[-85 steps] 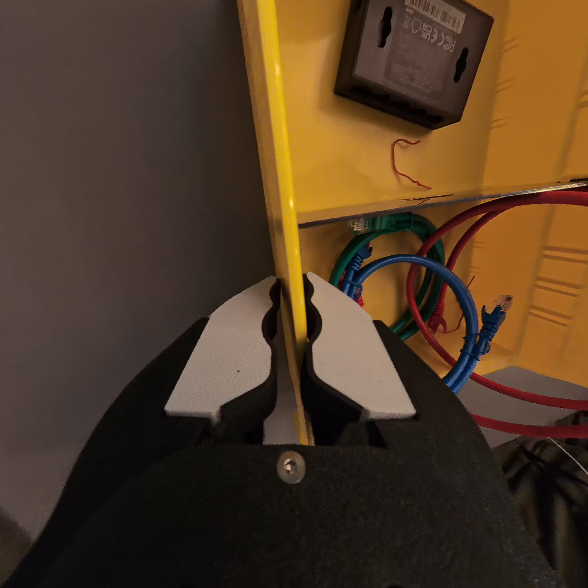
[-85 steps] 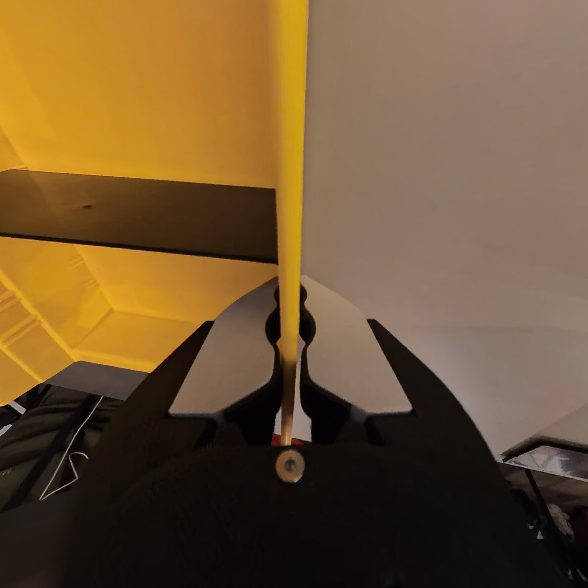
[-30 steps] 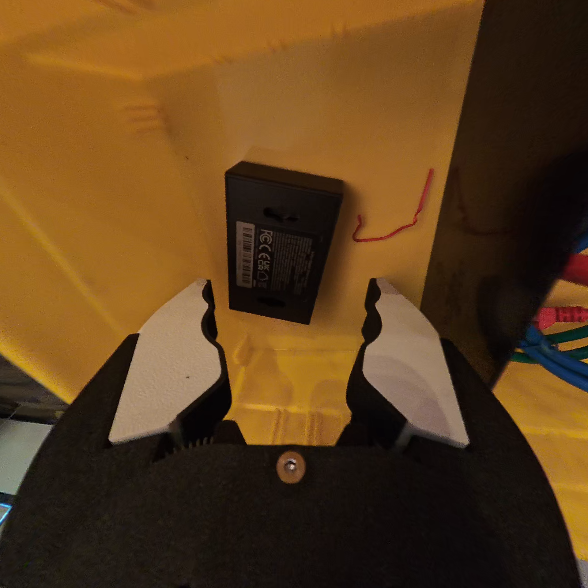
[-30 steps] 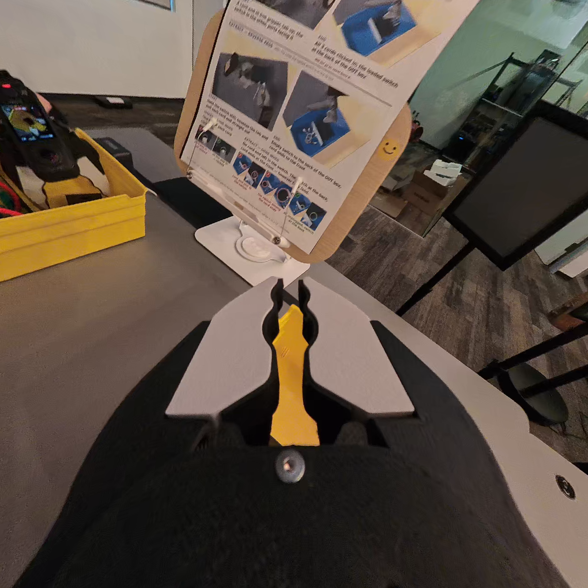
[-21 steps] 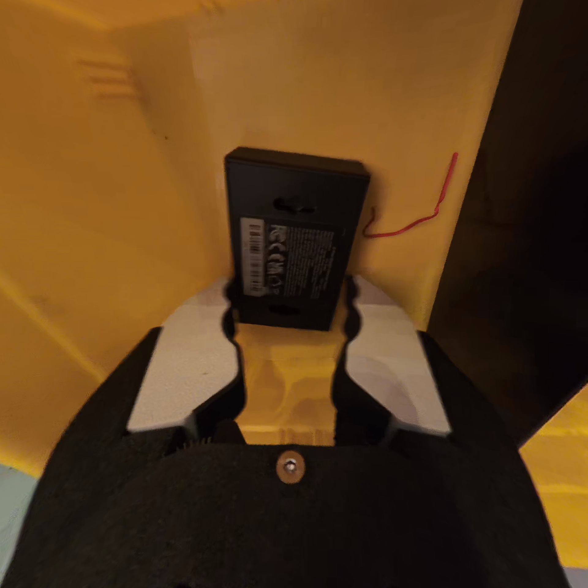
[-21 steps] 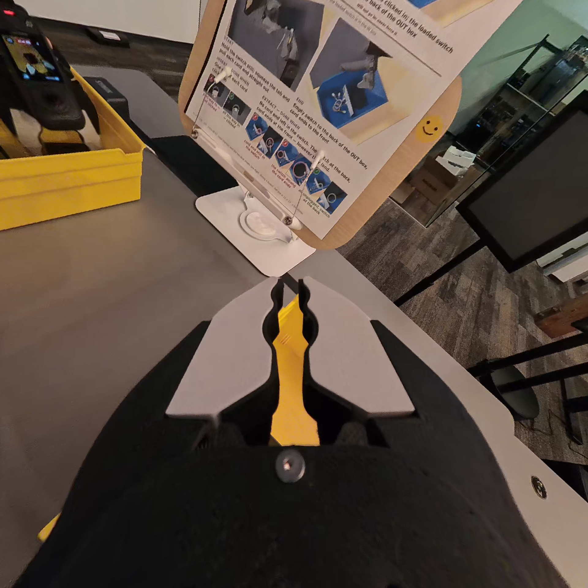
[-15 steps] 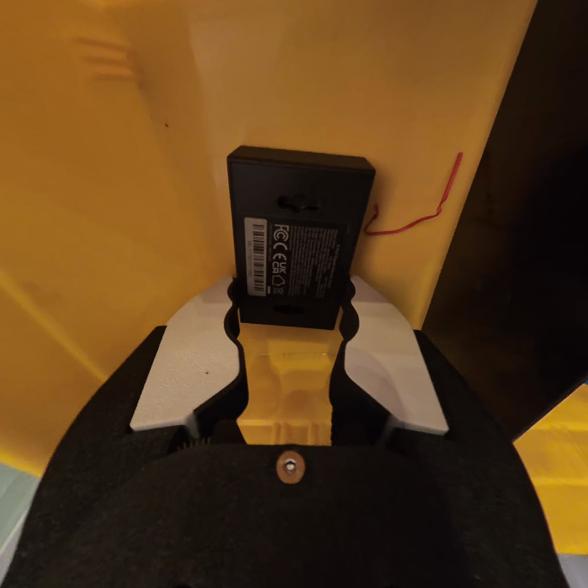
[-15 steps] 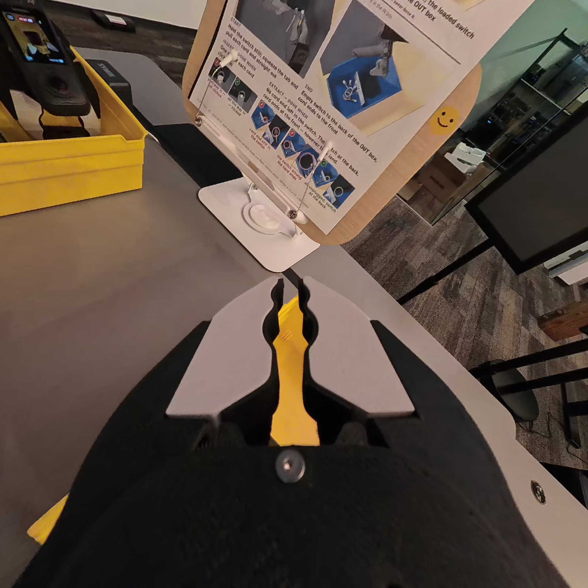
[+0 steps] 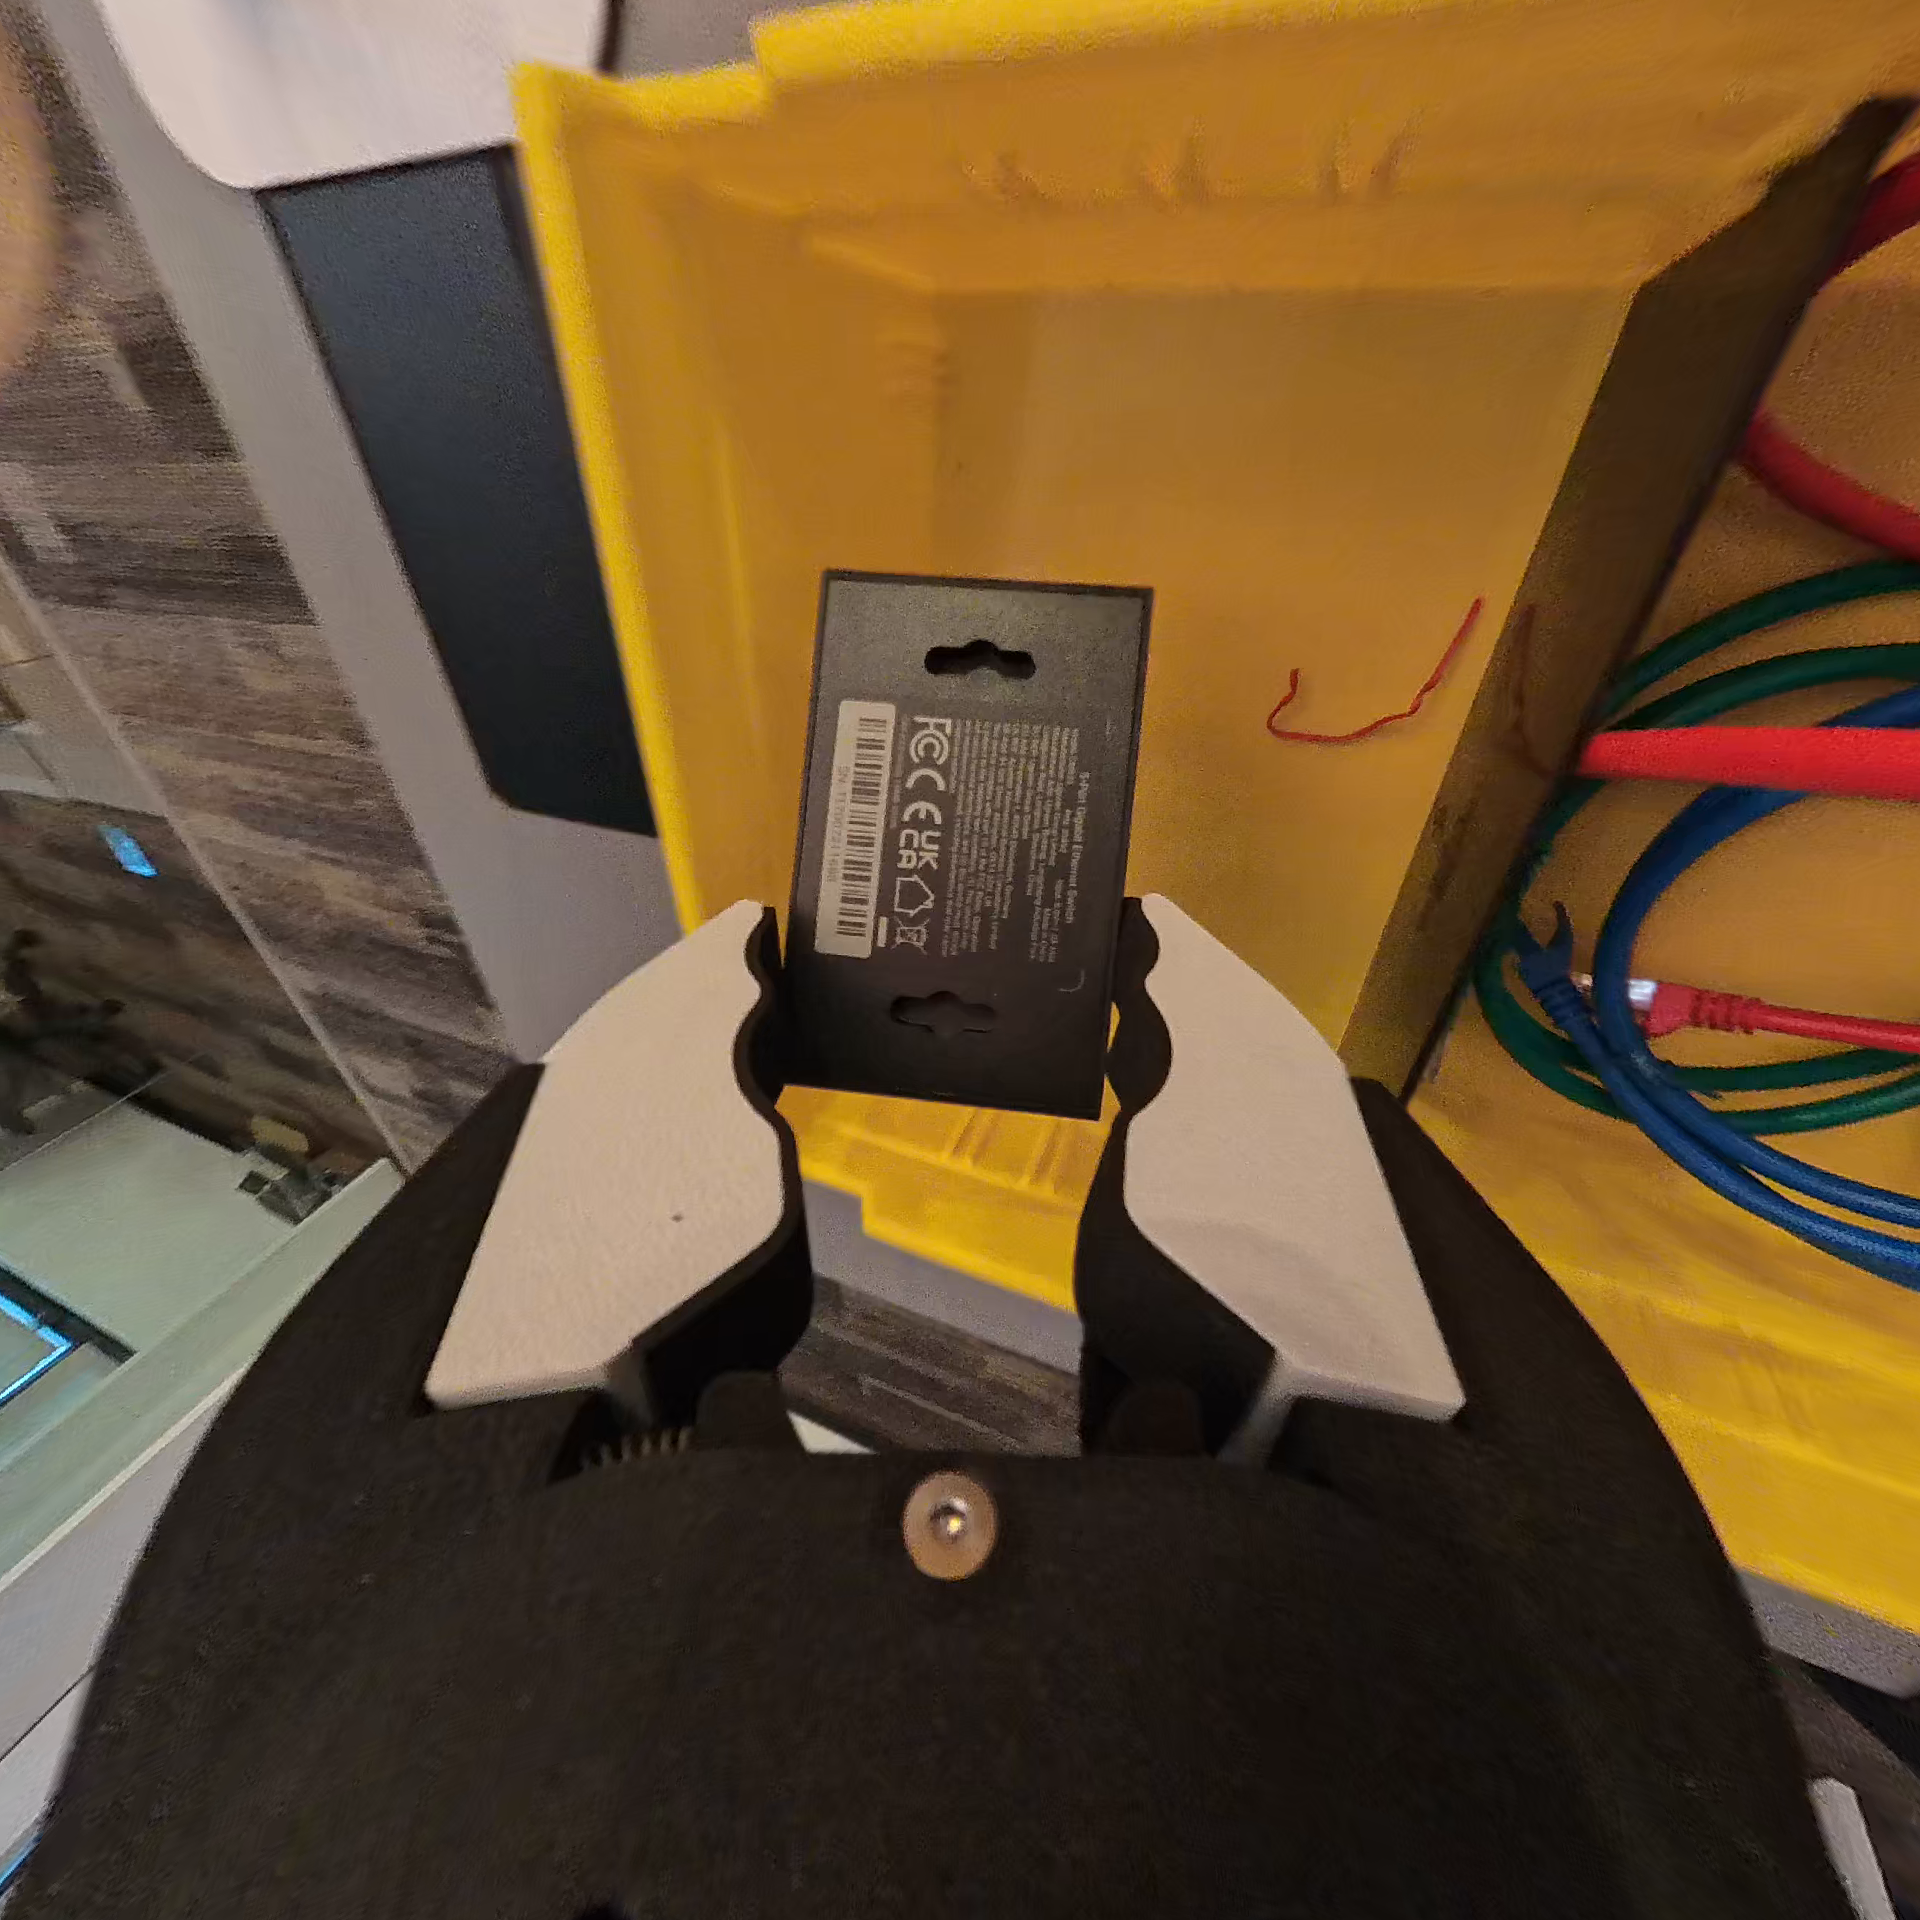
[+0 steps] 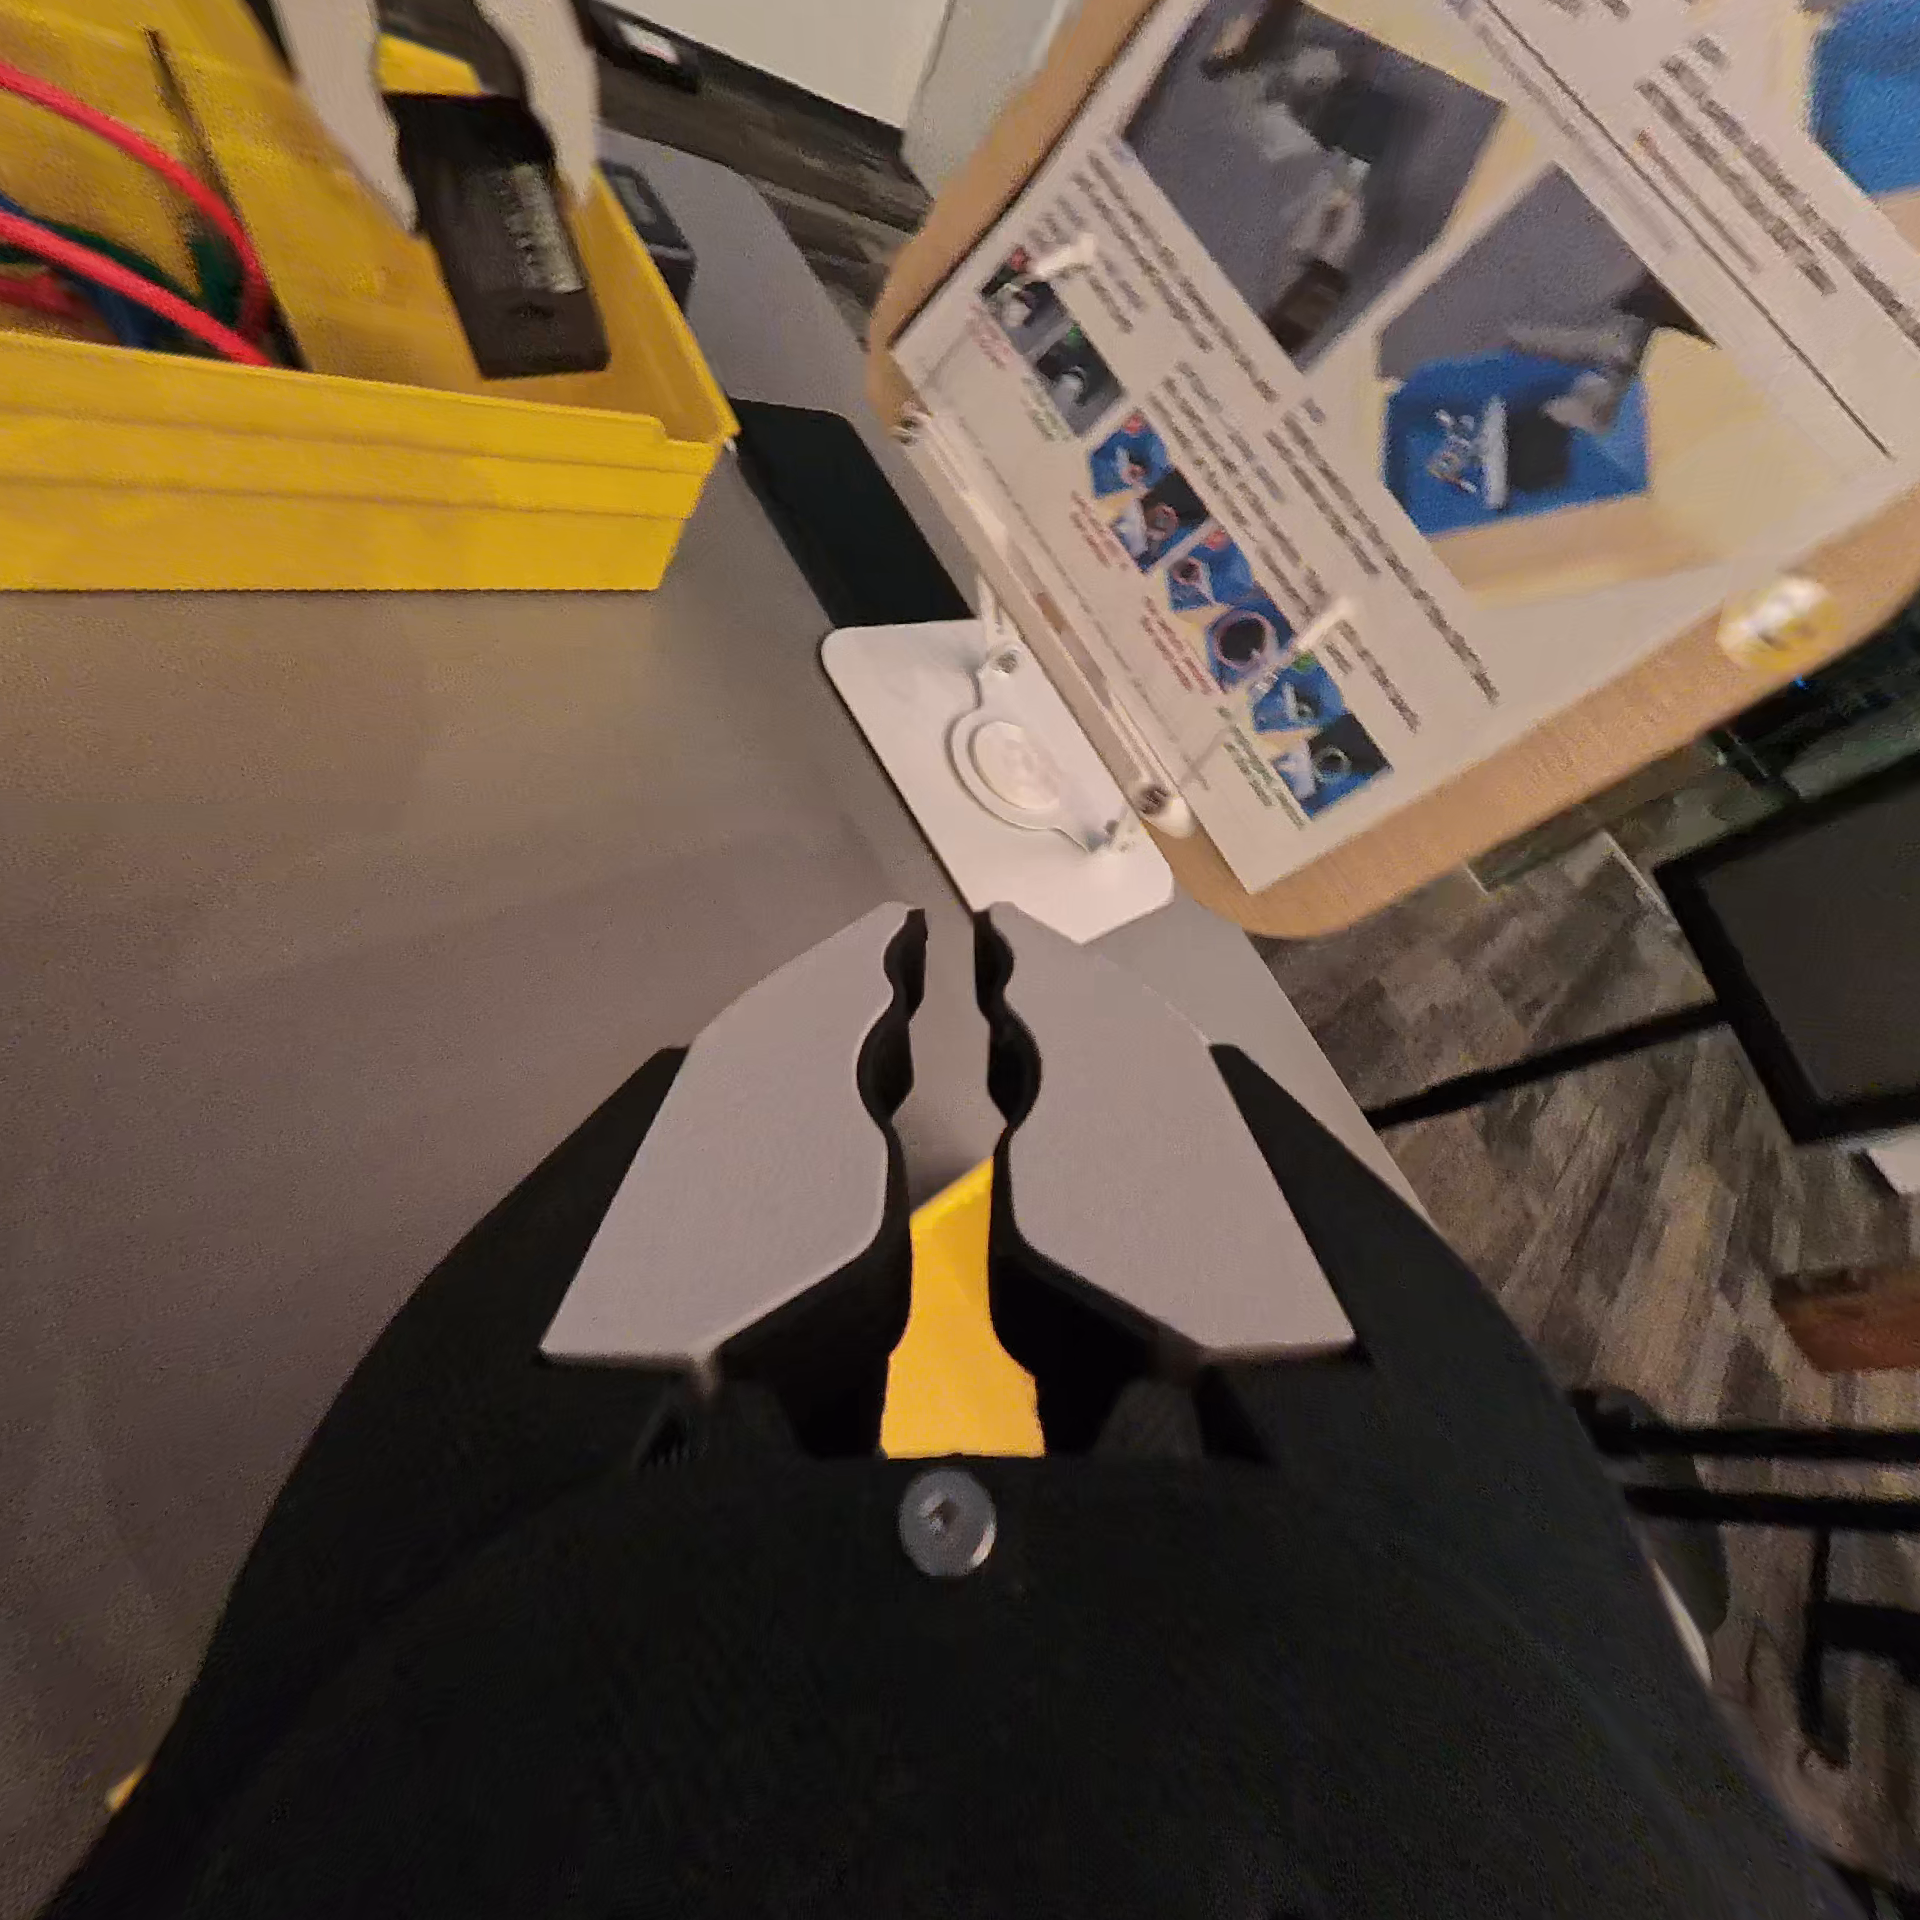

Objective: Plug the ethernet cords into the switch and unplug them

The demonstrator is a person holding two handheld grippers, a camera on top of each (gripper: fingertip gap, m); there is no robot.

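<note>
Through the left wrist view, my left gripper [image 9: 940,997] is clamped on the lower end of the black switch [image 9: 971,831], one finger on each long side, the labelled underside facing me and the body lifted above the yellow bin [image 9: 727,520]. Beyond the dark divider [image 9: 1507,644] the ethernet cords [image 9: 1683,1049] lie coiled in the next compartment: red, green and blue, none plugged in. I judge the switch light and rigid but smooth-sided, so it could pivot in a grip this near one end; a hold nearer its middle would steady it against the push of a plug. The cords look springy, best taken at the connector boot. Through the right wrist view, my right gripper [image 10: 945,966] hangs above the grey table [image 10: 364,831], its fingers nearly together with a slim gap and nothing between the tips; a yellow edge [image 10: 951,1330] shows below them. The switch shows far off at upper left, ports toward me, and an instruction board [image 10: 1403,416] stands on the right.
</note>
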